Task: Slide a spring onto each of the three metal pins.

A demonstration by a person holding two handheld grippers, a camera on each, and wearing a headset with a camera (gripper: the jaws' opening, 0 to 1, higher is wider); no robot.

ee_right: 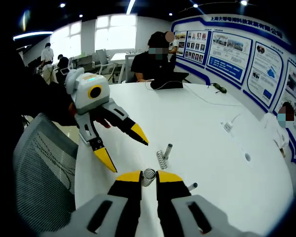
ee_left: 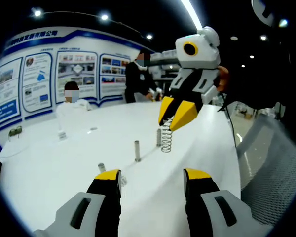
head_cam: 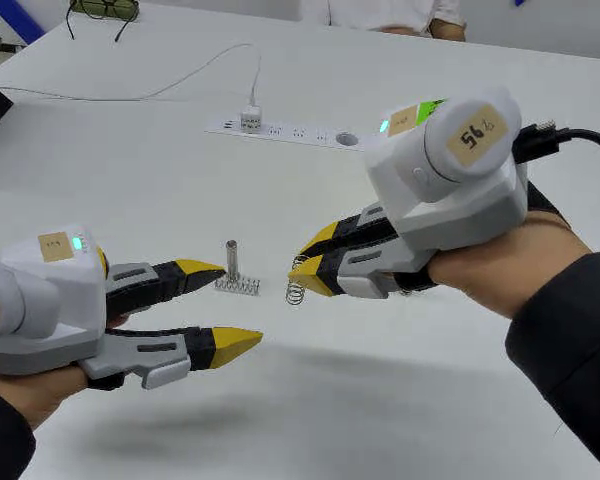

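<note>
1. Right gripper (ee_right: 149,177): the yellow tips are pinched nearly together and a spring (ee_right: 148,176) is clamped between them, with its coils poking out past the tips. Whether the spring's lower end touches the table (head_cam: 400,400) can't be told.
2. Left gripper (head_cam: 220,305): the jaws are spread wide and nothing is held between them. It's hovering low over the tabletop, tips pointed toward the right gripper.
3. Between the two grippers, an upright pin (head_cam: 232,258) is seen standing bare, just past the left gripper's upper tip. A loose spring (head_cam: 238,286) is lying flat right at its foot.
4. In the left gripper view, a pin out front (ee_left: 137,150) is seen standing ahead of the open jaws, and a low pin (ee_left: 101,167) sits close to the left-hand tip. Which of these matches the one in the head view can't be said for sure.
5. Farther back, a white power strip (head_cam: 280,130) is laid on the table with a plug and a thin cable (head_cam: 180,75) trailing off.
6. A pair of glasses (head_cam: 102,10) is parked at the far corner.
</note>
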